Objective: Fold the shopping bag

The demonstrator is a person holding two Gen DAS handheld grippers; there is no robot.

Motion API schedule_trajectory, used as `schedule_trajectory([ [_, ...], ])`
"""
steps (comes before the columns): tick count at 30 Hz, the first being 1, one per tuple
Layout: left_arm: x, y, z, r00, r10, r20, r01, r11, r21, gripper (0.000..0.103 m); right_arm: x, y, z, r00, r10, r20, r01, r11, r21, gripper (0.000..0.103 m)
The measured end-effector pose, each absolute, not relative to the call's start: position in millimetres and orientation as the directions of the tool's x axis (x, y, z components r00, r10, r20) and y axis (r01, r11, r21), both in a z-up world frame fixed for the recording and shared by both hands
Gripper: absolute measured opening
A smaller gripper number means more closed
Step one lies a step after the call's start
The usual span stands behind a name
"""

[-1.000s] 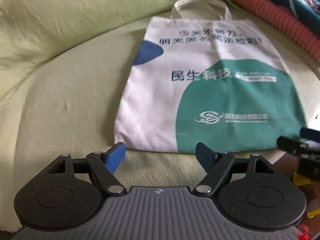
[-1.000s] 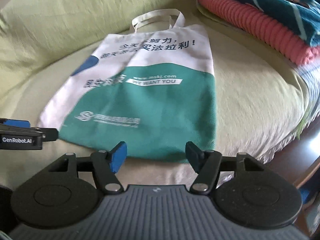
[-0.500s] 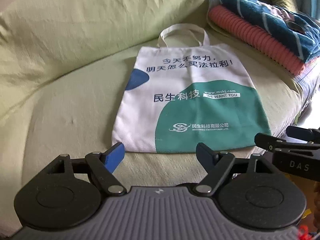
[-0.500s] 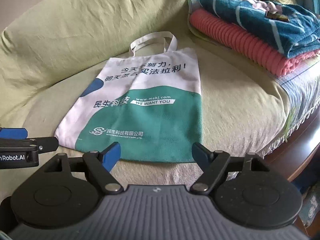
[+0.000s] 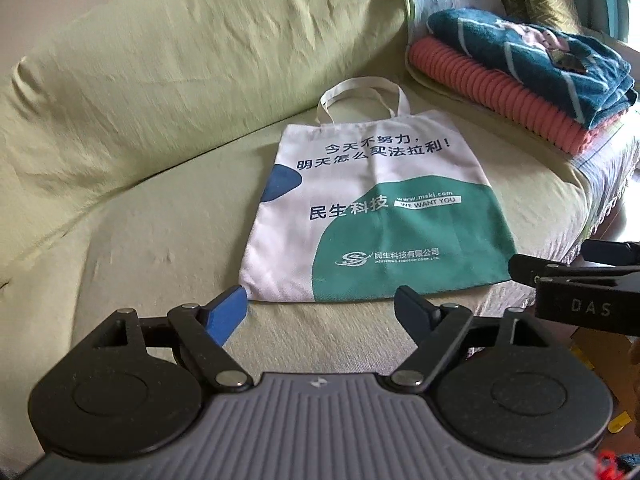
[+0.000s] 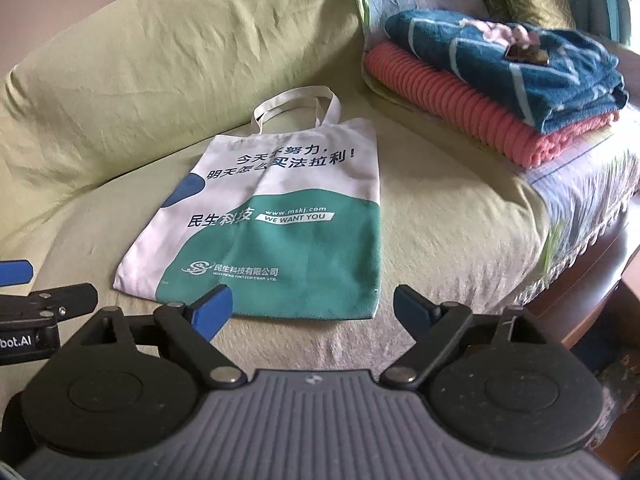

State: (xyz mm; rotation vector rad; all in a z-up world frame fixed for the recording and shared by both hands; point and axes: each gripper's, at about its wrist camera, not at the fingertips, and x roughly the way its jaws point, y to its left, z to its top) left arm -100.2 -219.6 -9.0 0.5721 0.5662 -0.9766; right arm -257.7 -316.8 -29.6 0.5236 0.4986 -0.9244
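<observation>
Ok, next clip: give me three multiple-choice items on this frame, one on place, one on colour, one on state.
1. Where do the shopping bag's handles point?
A. toward the sofa backrest
B. toward the claws
C. off the seat edge

2. What lies directly under the teal blanket?
A. yellow blanket
B. coral ribbed blanket
C. grey blanket

3. How is the bag?
A. folded in half
B. flat, unfolded
C. held in the left claw

Key: 1 A, handles lie at the backrest crease. 2 B, coral shows beneath. 3 B, whole print visible, both claws open; right claw short of it.

Bare sofa seat point(image 5: 168, 216) around bag point(image 5: 376, 216); folded blankets point(image 5: 520, 76) right
</observation>
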Motion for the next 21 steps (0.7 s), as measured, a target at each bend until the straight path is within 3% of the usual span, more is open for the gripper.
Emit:
schedule_trajectory([
  [9, -89, -216, -13, 0.435, -0.599, -0.673, 0.875, 0.459, 0.157, 0.084, -255, -319, -31, 0.491, -0.619, -0.613, 0.851, 0.492, 0.184, 0.091],
  [21, -49, -225, -56, 0.389, -0.568, -0.725, 0.88, 0.461, 0.111, 0.084, -240, -341, -75, 0.483, -0.535, -0.694, 0.842, 0.5, 0.201, 0.091],
])
